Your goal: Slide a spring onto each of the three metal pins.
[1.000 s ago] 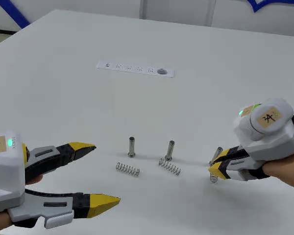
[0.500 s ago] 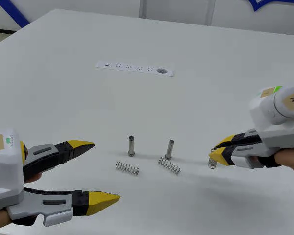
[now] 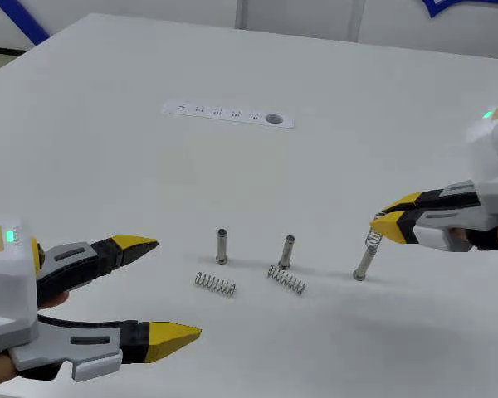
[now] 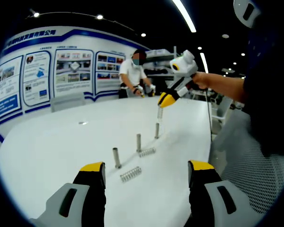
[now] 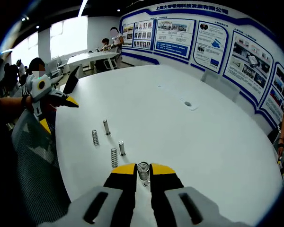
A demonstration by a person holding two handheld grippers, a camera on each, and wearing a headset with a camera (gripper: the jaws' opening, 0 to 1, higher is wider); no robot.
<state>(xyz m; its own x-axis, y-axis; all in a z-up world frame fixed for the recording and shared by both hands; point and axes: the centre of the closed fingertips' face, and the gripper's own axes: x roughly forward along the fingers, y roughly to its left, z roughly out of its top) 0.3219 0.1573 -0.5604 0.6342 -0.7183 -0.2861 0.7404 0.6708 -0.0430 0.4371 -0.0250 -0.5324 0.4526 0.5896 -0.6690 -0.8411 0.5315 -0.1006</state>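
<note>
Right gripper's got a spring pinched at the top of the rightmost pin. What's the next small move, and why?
Probably ease the right gripper down along the rightmost pin so the spring slides further on, then let go. The spring sits only at the pin's top, the shaft below is bare, and the pin looks tilted, so follow its lean.

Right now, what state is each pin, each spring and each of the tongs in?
held spring: gripped, at the tip of the right pin, not slid down.
right pin: tilted, shaft bare.
middle pin: upright, bare.
left pin: upright, bare.
left loose spring: lying flat.
right loose spring: lying flat.
left tongs: open, empty.
right tongs: shut on the held spring.
</note>
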